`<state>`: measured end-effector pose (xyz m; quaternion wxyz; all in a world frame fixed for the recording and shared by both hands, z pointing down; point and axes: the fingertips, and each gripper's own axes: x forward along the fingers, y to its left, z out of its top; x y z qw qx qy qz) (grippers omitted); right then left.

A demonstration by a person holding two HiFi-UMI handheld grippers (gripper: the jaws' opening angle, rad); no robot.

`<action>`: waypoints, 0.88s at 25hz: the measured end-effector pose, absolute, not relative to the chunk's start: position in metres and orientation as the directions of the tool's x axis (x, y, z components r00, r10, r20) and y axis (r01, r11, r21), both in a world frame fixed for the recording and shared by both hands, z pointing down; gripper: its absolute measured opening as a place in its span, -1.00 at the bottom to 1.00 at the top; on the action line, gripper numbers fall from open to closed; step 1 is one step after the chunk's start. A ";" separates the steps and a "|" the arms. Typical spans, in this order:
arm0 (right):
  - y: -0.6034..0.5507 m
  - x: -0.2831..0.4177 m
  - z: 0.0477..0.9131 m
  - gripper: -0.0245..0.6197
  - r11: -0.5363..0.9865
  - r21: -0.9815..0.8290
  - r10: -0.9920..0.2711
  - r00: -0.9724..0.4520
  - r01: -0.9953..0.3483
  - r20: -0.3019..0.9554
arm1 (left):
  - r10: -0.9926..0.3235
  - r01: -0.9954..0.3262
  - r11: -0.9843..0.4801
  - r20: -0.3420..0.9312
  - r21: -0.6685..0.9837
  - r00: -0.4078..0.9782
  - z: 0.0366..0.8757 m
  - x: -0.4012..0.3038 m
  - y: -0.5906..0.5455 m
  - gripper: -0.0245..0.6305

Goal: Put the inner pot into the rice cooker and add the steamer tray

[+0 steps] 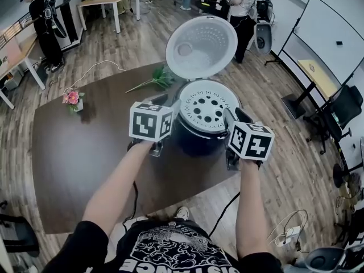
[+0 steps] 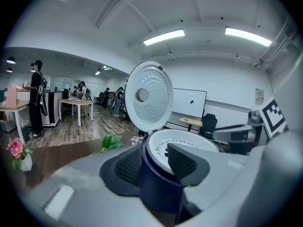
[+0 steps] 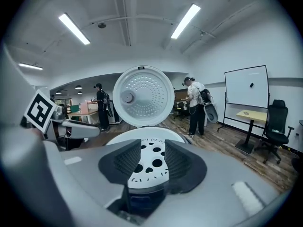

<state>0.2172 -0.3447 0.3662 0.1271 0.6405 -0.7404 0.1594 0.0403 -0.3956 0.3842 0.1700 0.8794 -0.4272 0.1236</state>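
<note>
A dark blue rice cooker (image 1: 196, 138) stands on the brown table (image 1: 85, 152) with its white lid (image 1: 200, 45) swung up. A white steamer tray (image 1: 206, 106) with round holes lies in its mouth and hides whatever is beneath it. My left gripper (image 1: 170, 104) hovers at the cooker's left rim, open; in the left gripper view (image 2: 151, 162) the blue wall (image 2: 158, 174) and tray edge (image 2: 189, 143) show between its pads. My right gripper (image 1: 236, 118) is at the right rim, open, and in the right gripper view (image 3: 152, 162) the tray (image 3: 149, 167) shows through the gap.
A small vase with a pink flower (image 1: 73, 99) stands near the table's left corner. A green leafy sprig (image 1: 156, 79) lies behind the cooker. A cable (image 1: 91, 68) trails on the wooden floor. People (image 1: 45, 27) stand at desks further back, and a whiteboard (image 1: 327, 38) is at the right.
</note>
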 end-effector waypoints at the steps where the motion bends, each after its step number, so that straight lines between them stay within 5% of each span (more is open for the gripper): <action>1: -0.344 0.212 0.363 -0.46 0.142 -0.075 -0.909 -0.160 -0.987 0.385 | -0.715 -0.797 -0.575 0.359 0.185 0.600 0.382 0.036 -0.393 -0.41; 22: -0.349 0.035 0.345 -0.68 0.460 -0.048 -0.841 -0.452 -0.887 0.298 | -0.865 -0.917 -0.388 0.308 0.094 0.397 0.361 -0.132 -0.351 -0.50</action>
